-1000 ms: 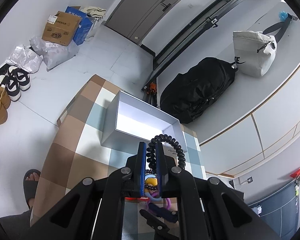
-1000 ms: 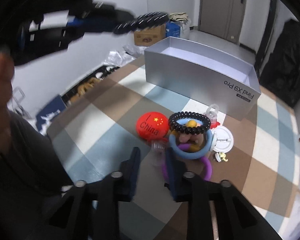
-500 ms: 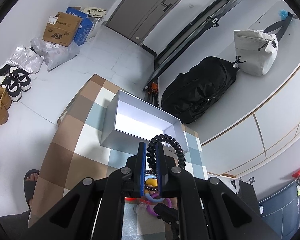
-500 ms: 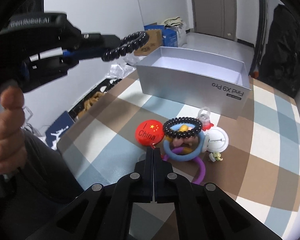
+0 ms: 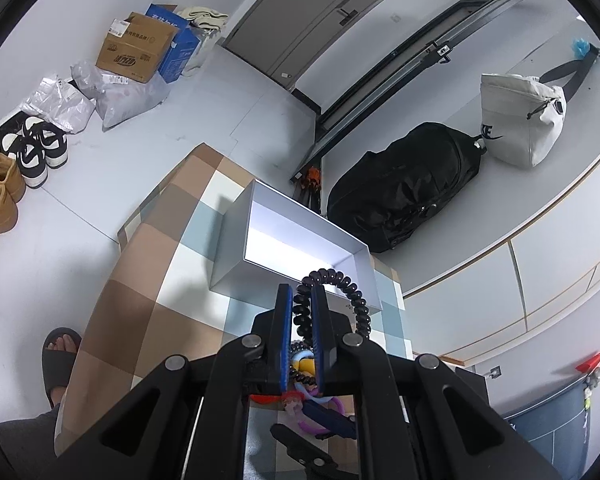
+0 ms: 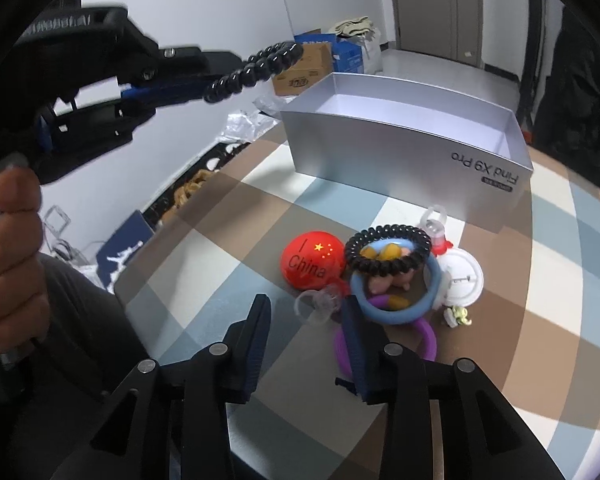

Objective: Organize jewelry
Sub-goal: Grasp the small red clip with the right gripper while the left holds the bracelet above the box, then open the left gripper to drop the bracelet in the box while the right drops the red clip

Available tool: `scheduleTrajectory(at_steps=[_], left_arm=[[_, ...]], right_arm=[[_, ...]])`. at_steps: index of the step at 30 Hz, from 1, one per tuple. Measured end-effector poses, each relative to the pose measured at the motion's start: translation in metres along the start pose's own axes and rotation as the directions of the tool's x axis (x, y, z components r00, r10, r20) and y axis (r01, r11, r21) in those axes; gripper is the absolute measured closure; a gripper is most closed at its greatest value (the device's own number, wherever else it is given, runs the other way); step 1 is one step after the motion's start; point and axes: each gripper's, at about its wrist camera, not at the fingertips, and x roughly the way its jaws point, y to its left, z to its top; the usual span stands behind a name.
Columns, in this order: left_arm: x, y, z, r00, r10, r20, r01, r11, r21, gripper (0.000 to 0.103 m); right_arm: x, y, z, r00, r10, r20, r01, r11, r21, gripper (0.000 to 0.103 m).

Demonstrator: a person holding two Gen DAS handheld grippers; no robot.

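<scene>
Black spiral hair tie pinched in the left gripper, right gripper parted over the trinket pile.

Left gripper (image 5: 301, 302) clamped tight on a black spiral hair tie (image 5: 342, 292), held aloft above the checked tablecloth (image 6: 228, 240), short of the open silver box (image 6: 412, 152). Right gripper (image 6: 306, 320) with jaws just eased apart, gripping nothing, a clear plastic ring (image 6: 318, 306) lying between the tips. Just beyond: second black spiral tie (image 6: 388, 250) atop a blue ring (image 6: 396, 308), purple ring (image 6: 426, 338), red "I China" badge (image 6: 312, 262), white badge (image 6: 462, 278).

The left gripper (image 5: 302, 294) covers most of the pile (image 5: 312, 400). The foot (image 5: 60, 356) is half behind the table's left edge (image 5: 100, 304).
</scene>
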Motion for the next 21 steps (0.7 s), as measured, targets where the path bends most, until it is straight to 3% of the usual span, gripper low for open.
scheduleTrajectory(at_steps=[4,7,15,21], left_arm=[[0.002,-0.002,0.001,1.000,0.000,-0.001,0.000,1.000,0.006,0.098],[0.004,-0.002,0.000,1.000,0.006,-0.006,-0.005,1.000,0.008,0.098],[0.010,-0.008,0.005,1.000,0.005,-0.010,-0.005,1.000,0.022,0.098],[0.016,-0.026,0.018,0.999,0.033,0.010,-0.033,0.995,0.090,0.098]], right_arm=[[0.008,0.006,0.002,0.998,-0.059,0.003,0.059,0.998,-0.028,0.068],[0.007,0.002,0.002,0.996,-0.090,0.015,0.090,0.995,-0.030,0.086],[-0.030,-0.019,0.010,0.994,-0.011,0.112,0.005,0.999,0.053,0.089],[-0.061,-0.036,0.045,0.975,0.031,0.221,-0.050,0.995,0.082,0.089]])
